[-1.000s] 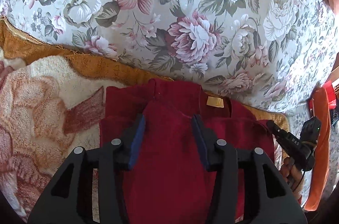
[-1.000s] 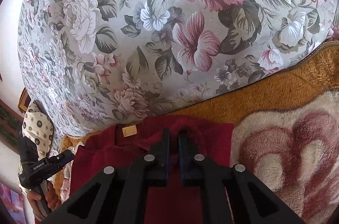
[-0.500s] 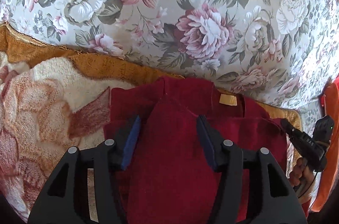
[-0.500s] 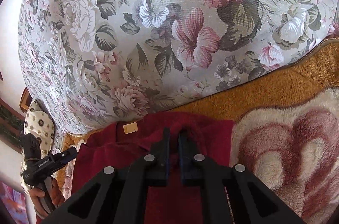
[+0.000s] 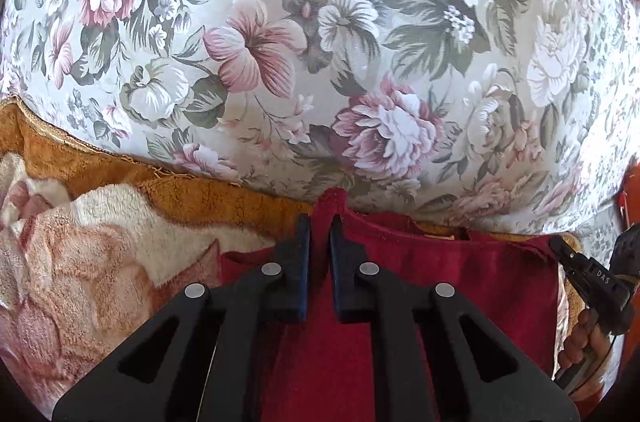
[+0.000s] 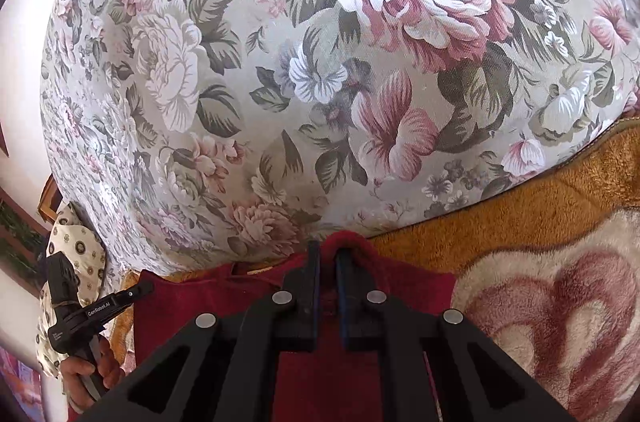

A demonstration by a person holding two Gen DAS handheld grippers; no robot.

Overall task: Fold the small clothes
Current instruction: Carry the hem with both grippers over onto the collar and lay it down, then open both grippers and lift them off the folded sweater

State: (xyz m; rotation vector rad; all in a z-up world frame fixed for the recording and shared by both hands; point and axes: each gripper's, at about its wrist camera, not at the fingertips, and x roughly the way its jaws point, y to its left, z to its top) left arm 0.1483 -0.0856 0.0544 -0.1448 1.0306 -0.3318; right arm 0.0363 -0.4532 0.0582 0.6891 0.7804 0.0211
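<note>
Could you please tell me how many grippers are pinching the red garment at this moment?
2: the left gripper and the right gripper each pinch a raised fold of the red garment.

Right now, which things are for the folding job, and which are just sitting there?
For the job:
- red garment, lying on the blanket
- left gripper, shut on a pinch of the garment
- right gripper, shut on another pinch

Just there:
- fluffy orange blanket underneath
- flowery cushion behind
- spotted cloth at the edge of the right wrist view
</note>
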